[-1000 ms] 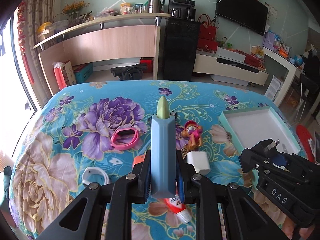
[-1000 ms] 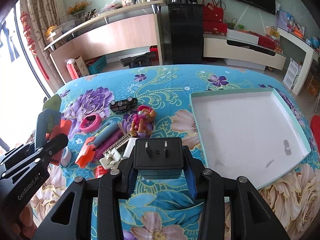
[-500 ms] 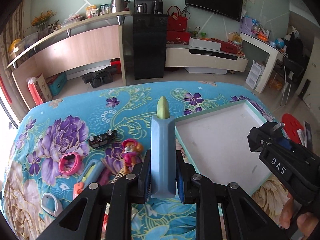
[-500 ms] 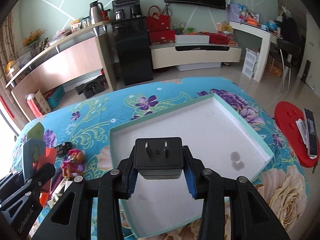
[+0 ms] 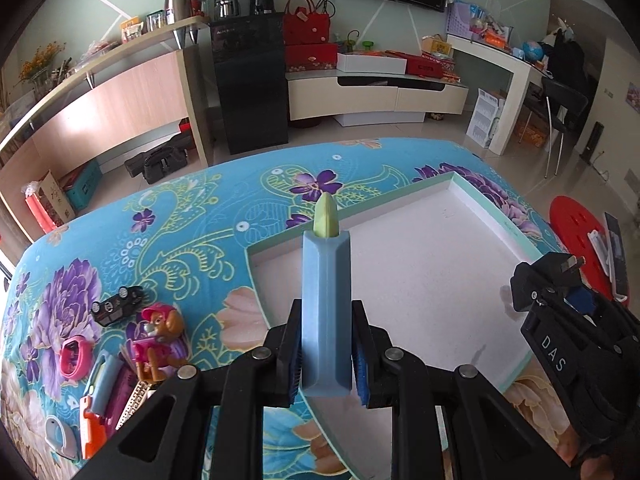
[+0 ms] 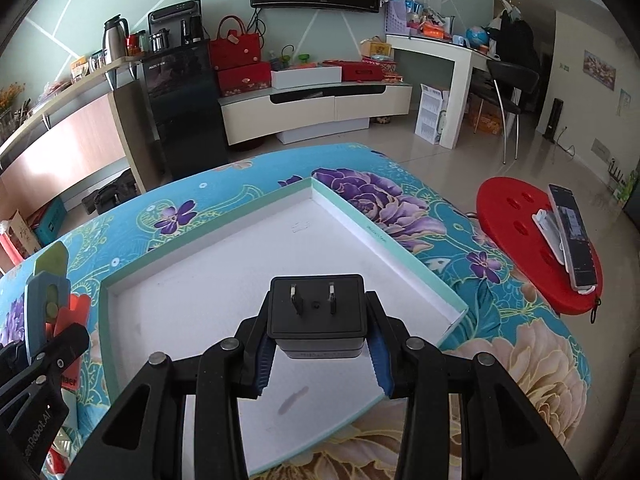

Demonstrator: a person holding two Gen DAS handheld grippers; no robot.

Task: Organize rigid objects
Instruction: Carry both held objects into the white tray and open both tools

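Observation:
My left gripper [image 5: 326, 354] is shut on a blue stick-shaped object with a green tip [image 5: 326, 304] and holds it upright above the near left part of the white tray [image 5: 472, 224]. My right gripper [image 6: 318, 354] is shut on a black plug adapter [image 6: 318, 322], prongs facing forward, above the tray's [image 6: 384, 240] near half. The tray has a mint rim and holds nothing. The right gripper also shows in the left wrist view [image 5: 560, 304], the left gripper in the right wrist view [image 6: 44, 344].
Left of the tray on the floral cloth lie a toy pup figure [image 5: 154, 340], a black toy car [image 5: 116, 306], a pink ring [image 5: 72, 358] and an orange and blue toy [image 5: 94, 412]. A red stool [image 6: 536, 244] with a phone stands at the right.
Both grippers moved right, from over the pile of toys to above the white tray, each keeping hold of its object.

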